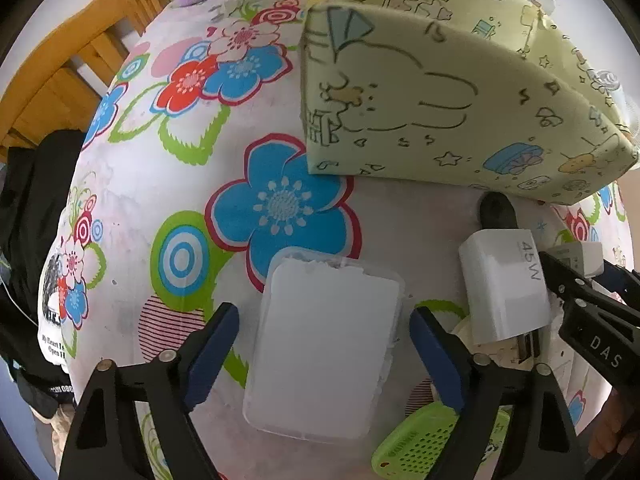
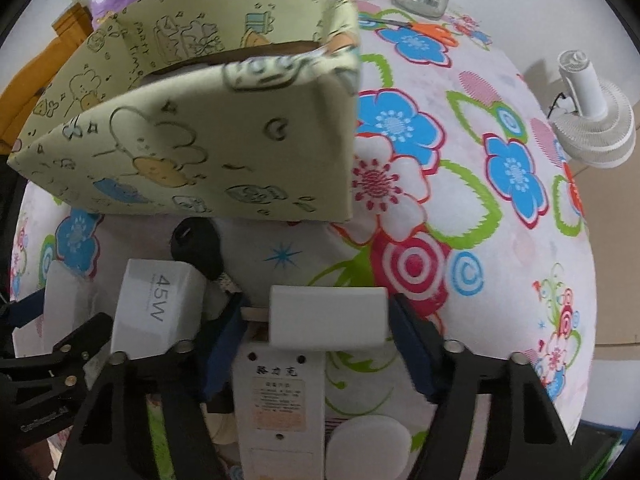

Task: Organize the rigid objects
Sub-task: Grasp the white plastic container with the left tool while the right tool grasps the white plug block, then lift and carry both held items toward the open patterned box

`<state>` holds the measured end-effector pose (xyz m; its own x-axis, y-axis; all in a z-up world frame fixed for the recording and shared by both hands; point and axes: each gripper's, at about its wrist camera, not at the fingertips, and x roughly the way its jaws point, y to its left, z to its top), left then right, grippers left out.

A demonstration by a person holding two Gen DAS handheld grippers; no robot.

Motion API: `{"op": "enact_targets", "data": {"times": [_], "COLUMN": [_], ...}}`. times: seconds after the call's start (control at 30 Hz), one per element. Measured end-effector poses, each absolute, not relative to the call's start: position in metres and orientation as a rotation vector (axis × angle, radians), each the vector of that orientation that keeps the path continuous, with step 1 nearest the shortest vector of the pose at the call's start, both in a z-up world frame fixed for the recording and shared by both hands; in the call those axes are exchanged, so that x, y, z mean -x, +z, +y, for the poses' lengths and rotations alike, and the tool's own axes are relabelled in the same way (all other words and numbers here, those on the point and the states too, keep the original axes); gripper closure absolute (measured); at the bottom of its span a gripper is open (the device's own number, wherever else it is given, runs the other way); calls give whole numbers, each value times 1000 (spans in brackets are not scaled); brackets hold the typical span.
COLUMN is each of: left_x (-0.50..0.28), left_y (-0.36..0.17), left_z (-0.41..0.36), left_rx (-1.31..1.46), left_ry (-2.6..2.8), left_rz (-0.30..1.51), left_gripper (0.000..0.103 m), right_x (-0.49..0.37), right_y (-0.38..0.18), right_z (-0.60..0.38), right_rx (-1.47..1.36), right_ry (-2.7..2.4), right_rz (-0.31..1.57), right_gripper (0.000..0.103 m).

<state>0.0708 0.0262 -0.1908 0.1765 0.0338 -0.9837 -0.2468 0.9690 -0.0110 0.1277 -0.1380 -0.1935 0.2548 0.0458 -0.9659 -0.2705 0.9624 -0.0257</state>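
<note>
Left hand-held gripper (image 1: 324, 354): points down over a white translucent lidded case (image 1: 326, 344) lying flat on the flowered table (image 1: 132, 200). Jaws stand wide to either side of the case; gaps show on both sides, so nothing is gripped yet. To do this well, I judge: centre on the case's short width, sink until the pads are below the lid edge, then close. The green perforated piece (image 1: 416, 444) and the white charger block (image 1: 502, 284) sit close by on the right; keep the right-side finger off them.

Right hand-held gripper (image 2: 320, 328): at middling width, straddling a white adapter (image 2: 328, 316) that rests on a longer white device (image 2: 278, 404). The pads look at or very near its sides; I cannot tell if they press. It must lift the adapter alone, without dragging the device.

Farther off: black key fob (image 2: 196, 246), then the yellow cartoon-print box (image 2: 224, 148), the likely destination.

Writing: "45W" on the charger block; "PARTY TIME" on the box; "DAS" on a black gripper arm; Chinese label on the device, unreadable.
</note>
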Motion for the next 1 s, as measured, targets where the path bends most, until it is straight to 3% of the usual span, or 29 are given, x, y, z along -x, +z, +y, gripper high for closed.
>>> {"op": "enact_targets", "data": {"times": [0.2,0.27,1.0], "left_x": [-64,-63,-59], "left_y": [-193,-195,-155], "left_z": [31,37,3], "left_rx": [172,167,131], "left_ry": [209,201,144], "left_rz": [1371,1361,1318], "left_gripper": [27,39,42], "right_x": [-128,-127,-109], "right_y": [-194,-194,-161], "right_z": [-135,-133,-137], "right_rx": [213,219,216], "right_ry": [231,225,241], "right_rz": [1286,1283,1220], "right_gripper": [38,39,39]}}
